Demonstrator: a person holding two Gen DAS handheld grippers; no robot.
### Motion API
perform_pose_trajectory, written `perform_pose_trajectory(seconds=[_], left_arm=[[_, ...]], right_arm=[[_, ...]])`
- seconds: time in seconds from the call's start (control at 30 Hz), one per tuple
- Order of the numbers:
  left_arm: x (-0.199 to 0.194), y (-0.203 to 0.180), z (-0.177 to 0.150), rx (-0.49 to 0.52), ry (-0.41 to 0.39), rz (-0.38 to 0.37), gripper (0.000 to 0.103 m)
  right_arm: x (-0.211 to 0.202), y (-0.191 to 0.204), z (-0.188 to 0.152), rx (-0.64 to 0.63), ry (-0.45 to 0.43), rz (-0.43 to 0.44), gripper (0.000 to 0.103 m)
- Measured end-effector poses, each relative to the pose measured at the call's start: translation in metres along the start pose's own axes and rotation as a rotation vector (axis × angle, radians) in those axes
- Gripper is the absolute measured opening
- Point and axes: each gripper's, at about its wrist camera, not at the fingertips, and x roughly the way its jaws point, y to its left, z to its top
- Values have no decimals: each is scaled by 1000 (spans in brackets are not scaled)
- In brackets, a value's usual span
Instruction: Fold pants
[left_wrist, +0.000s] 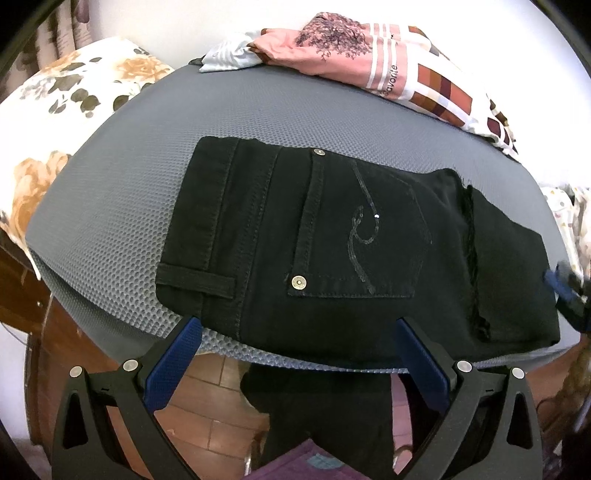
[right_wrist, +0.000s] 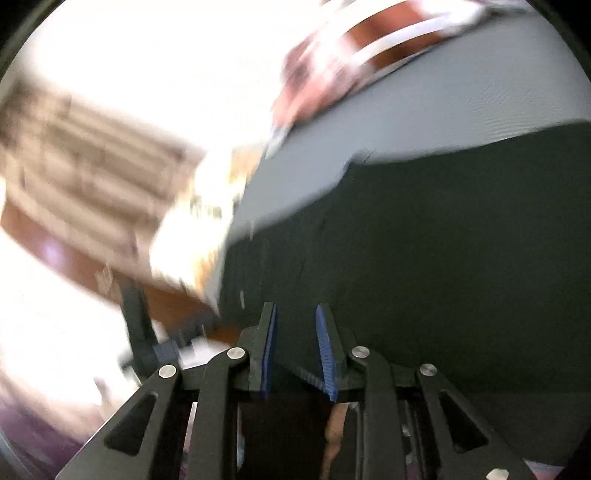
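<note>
Folded black pants (left_wrist: 351, 251) overhang the tabletop (left_wrist: 122, 192) at 6 o'clock and could slide; left gripper (left_wrist: 295, 354) jaws wide, right gripper (right_wrist: 295, 350) narrowly parted, both empty.

A lived-in home room, likely a bedroom: a floral pillow (left_wrist: 55, 107) lies beside the grey padded surface (left_wrist: 122, 184), folded printed clothes (left_wrist: 369, 59) are piled at its far edge, and reddish floor tiles (left_wrist: 207, 406) show below.
</note>
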Motion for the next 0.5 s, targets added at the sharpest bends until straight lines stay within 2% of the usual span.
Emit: perform_pose_trajectory(seconds=[0.1, 0.23, 0.4, 0.5], left_arm=[[0, 0, 0, 0, 1, -2, 103], [0, -2, 0, 1, 1, -4, 103], [-1, 4, 3, -4, 6, 15, 103], [-7, 30, 11, -92, 4, -31, 103]], right_arm=[[-32, -23, 15, 87, -85, -41, 31], [-46, -30, 15, 113, -108, -36, 40], [-8, -24, -1, 83, -14, -36, 49], [26, -25, -13, 46, 92, -76, 49]])
